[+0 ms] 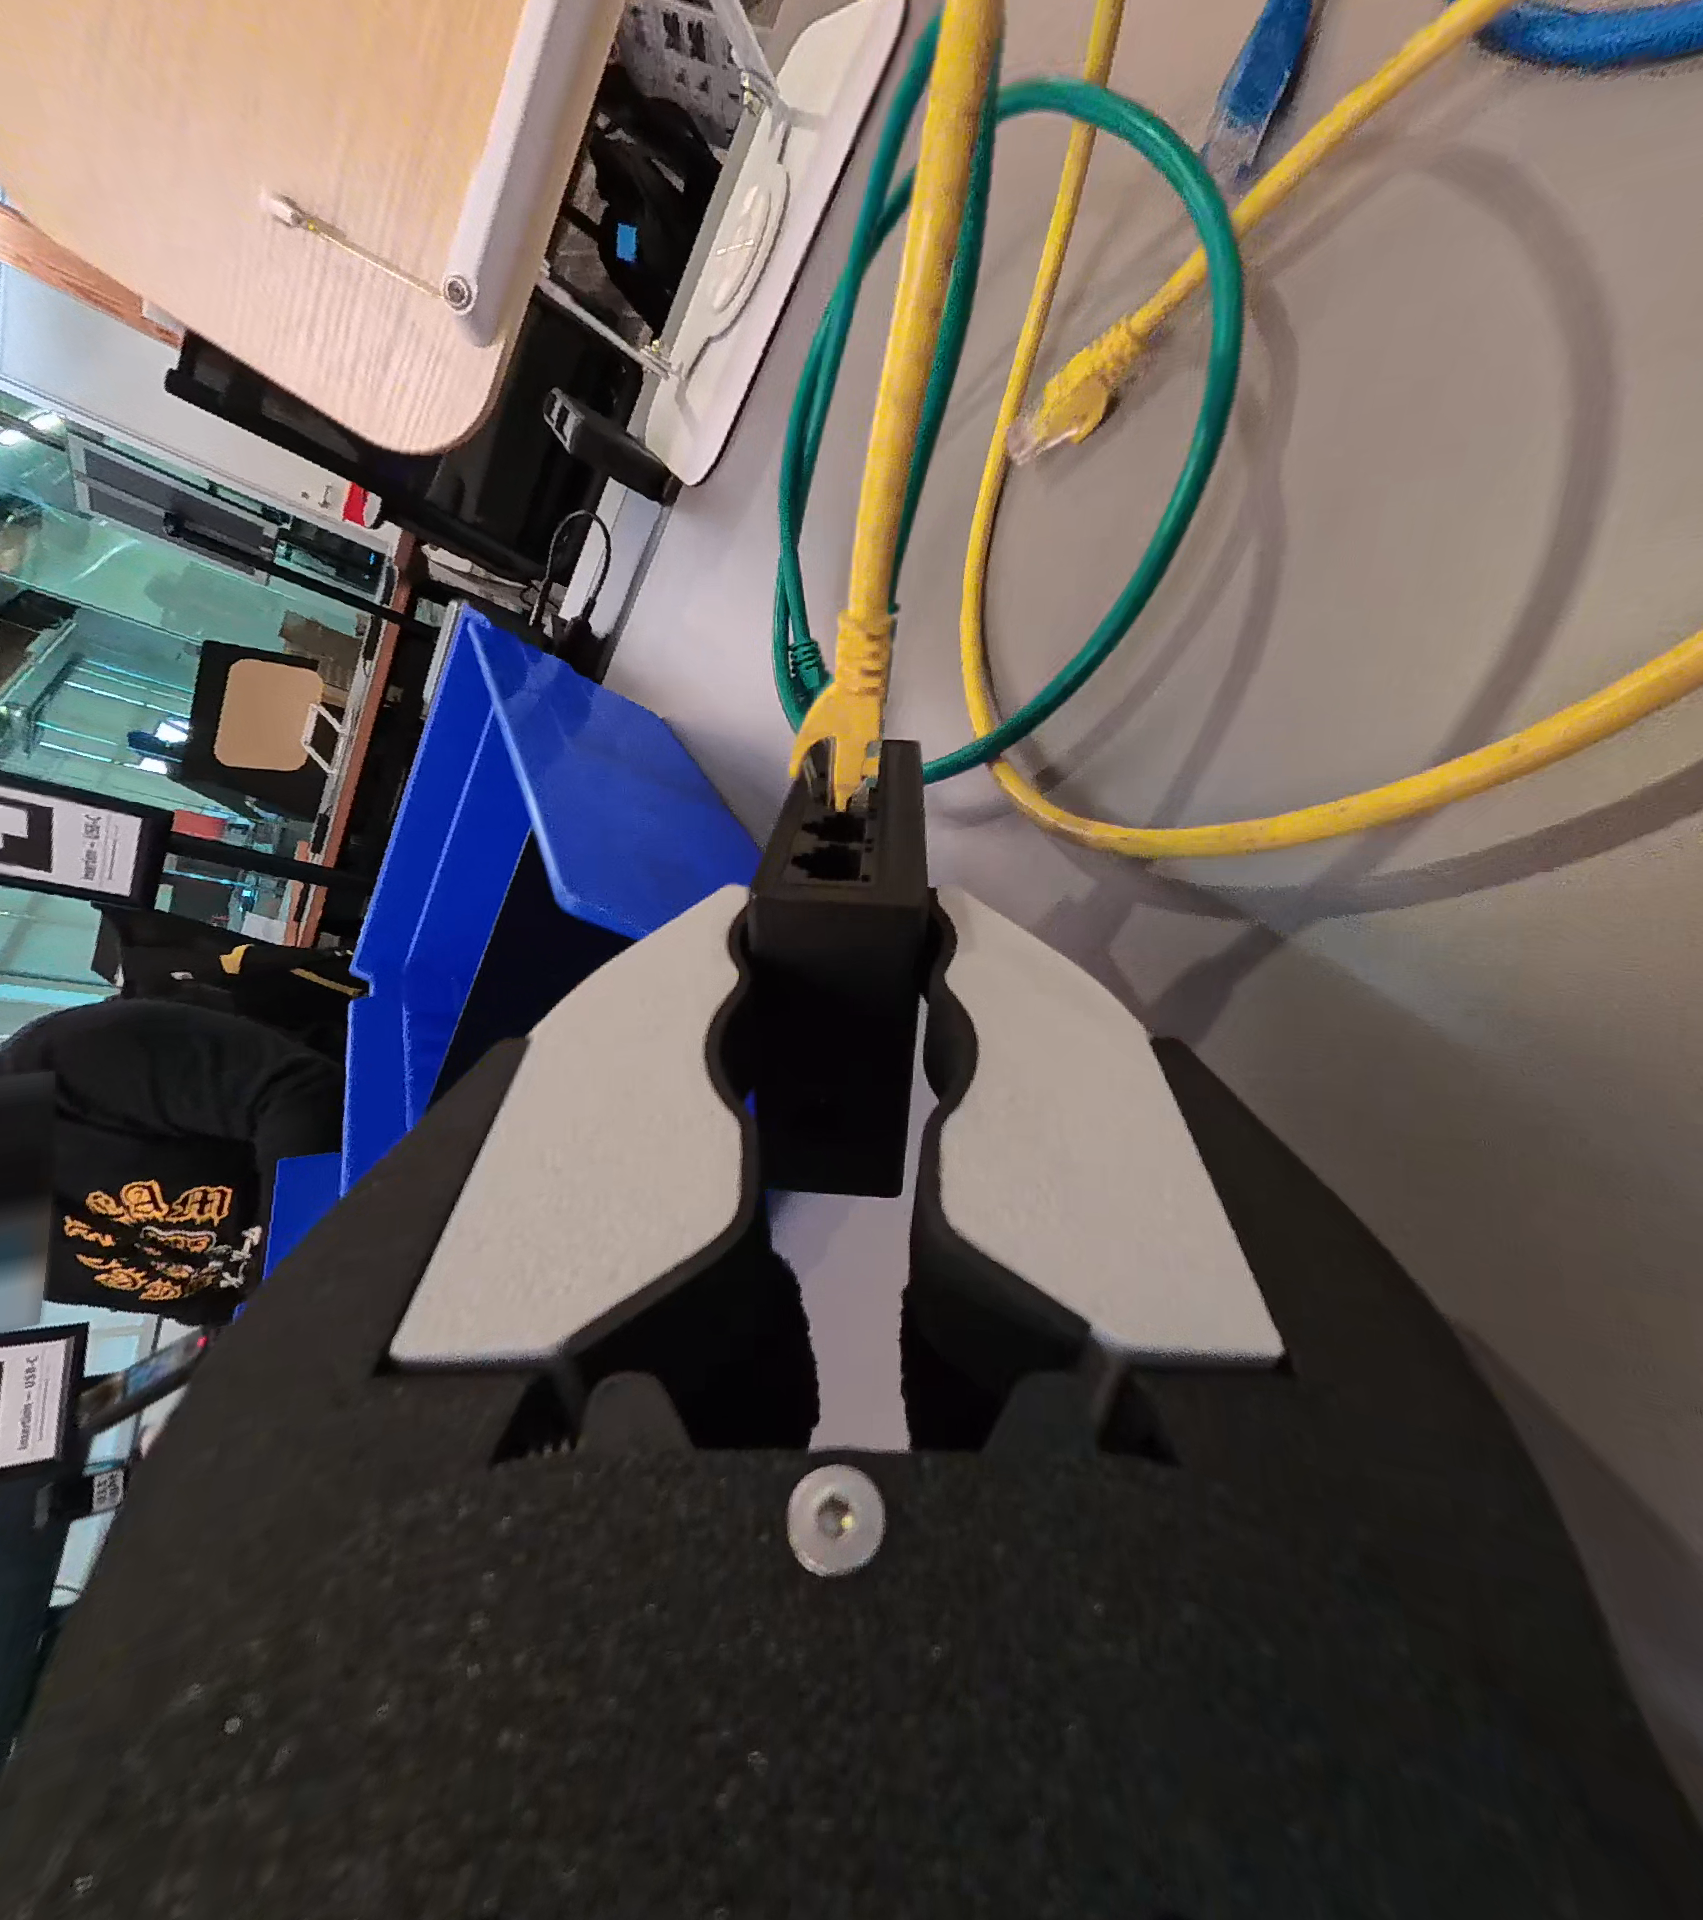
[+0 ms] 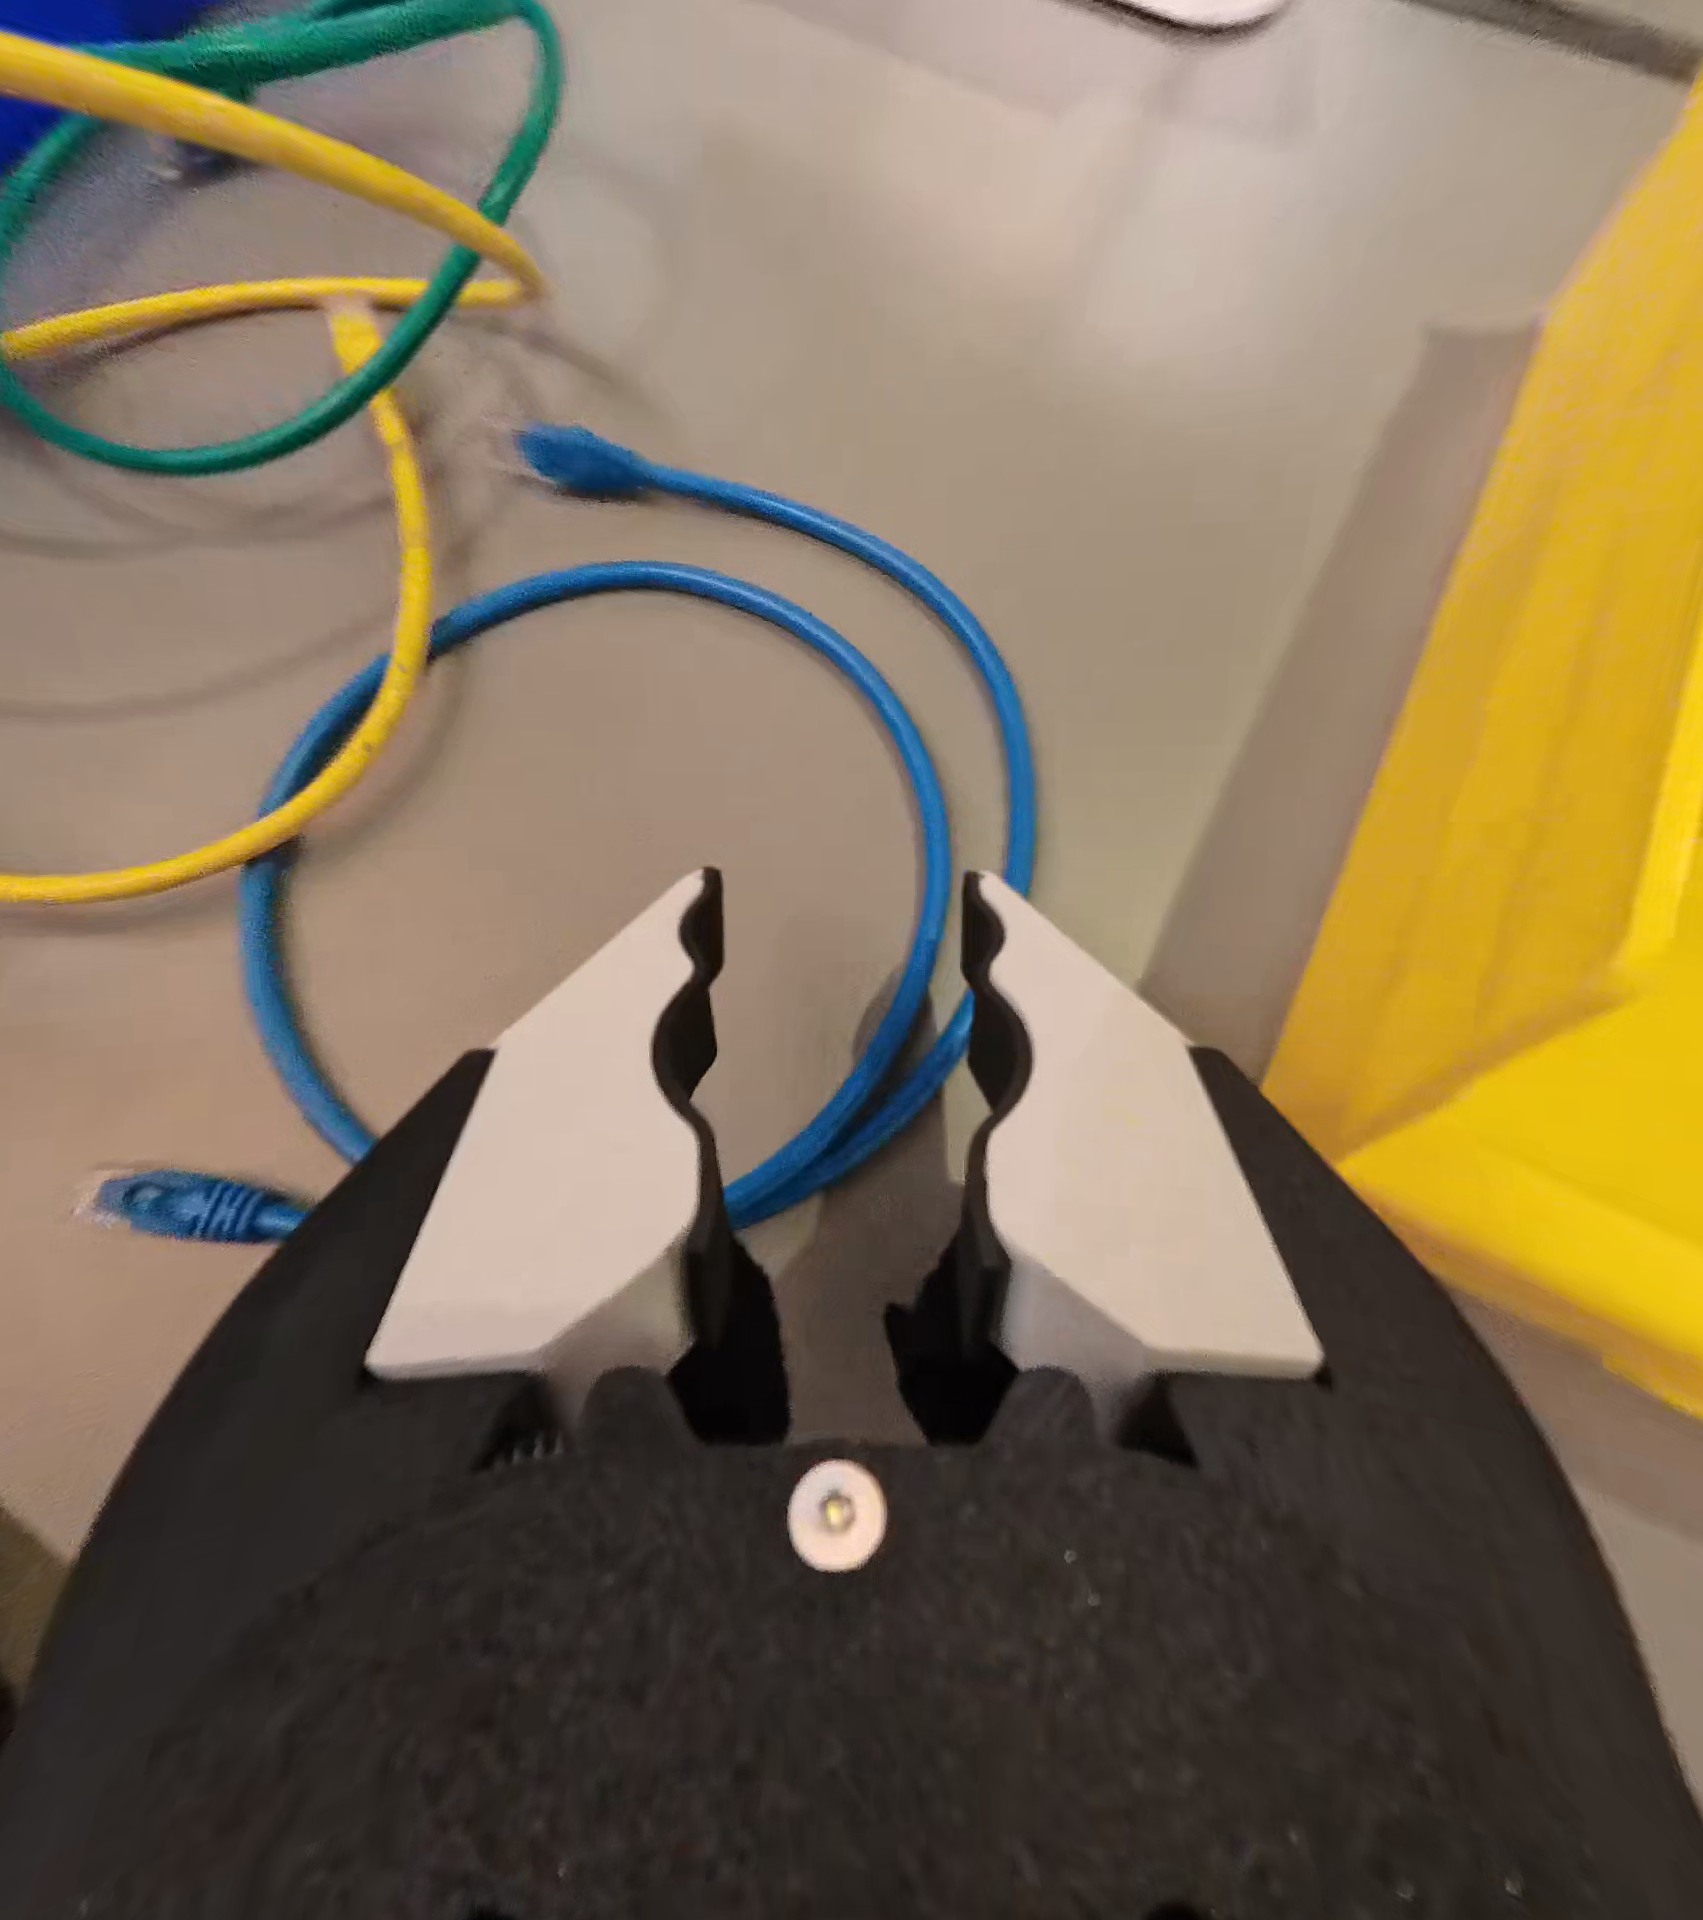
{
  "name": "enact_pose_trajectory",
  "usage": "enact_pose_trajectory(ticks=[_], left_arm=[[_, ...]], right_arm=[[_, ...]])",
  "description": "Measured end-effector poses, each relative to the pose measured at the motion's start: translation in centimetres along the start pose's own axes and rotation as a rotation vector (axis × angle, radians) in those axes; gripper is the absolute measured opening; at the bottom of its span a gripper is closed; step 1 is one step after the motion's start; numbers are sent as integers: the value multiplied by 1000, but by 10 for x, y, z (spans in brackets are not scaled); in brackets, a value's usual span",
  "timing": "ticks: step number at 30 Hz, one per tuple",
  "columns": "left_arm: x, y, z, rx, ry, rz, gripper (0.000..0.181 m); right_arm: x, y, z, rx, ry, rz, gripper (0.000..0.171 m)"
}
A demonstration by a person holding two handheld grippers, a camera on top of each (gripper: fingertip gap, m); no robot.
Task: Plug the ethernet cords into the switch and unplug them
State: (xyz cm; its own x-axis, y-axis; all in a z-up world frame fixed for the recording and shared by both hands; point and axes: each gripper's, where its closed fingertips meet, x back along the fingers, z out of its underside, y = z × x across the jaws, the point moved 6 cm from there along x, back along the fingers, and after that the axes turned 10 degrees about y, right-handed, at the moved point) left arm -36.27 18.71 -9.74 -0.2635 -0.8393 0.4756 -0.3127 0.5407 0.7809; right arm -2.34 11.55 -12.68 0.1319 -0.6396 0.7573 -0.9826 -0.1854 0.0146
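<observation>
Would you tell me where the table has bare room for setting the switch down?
Bare grey table lies between the blue cord and the yellow bin. Leftward it is crowded with overlapping yellow cord and green cord loops.

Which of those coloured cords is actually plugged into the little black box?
The thick yellow cord: its plug sits in the switch held by the left gripper. The green and blue cords lie loose.

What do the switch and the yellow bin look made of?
Switch, held in the left claw: apparently matte black moulded plastic, with crisp edges and no glare. Yellow bin: seemingly smooth, slightly glossy moulded plastic, uniform in colour with soft highlights along its rim.
</observation>
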Motion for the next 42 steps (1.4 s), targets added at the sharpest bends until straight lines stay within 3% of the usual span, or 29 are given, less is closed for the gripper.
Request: enact_pose_trajectory(ticks=[6, 10, 14, 21, 25, 29, 32, 36, 42], left_arm=[[1, -5, -6, -31, -12, 5, 27], [-1, -7, -5, -31, -6, 17, 27], [0, -5, -5, -29, -7, 11, 27], [1, -1, -2, -15, -5, 1, 27], [0, -2, -2, -15, -4, 8, 27], [1, -3, -4, -18, -9, 13, 27], [1, -4, -4, -20, -10, 17, 27], [1, -6, -5, -27, -9, 25, 27], [-1, -9, -6, -36, -5, 43, 27]], right_arm=[[-20, -22, 15, -112, 66, 102, 44], [-22, -22, 14, -44, 58, 104, 11], [-13, -23, 10, 56, 117, 164, 11], [73, -32, -25, 191, -66, 425, 10], [138, -41, -45, 144, -213, 462, 10], [197, -82, -48, 36, -257, 537, 10], [216, -127, -37, -107, -203, 542, 10], [198, -177, -12, -256, 6, 469, 10], [125, -226, 4, -362, 363, 409, 5]])
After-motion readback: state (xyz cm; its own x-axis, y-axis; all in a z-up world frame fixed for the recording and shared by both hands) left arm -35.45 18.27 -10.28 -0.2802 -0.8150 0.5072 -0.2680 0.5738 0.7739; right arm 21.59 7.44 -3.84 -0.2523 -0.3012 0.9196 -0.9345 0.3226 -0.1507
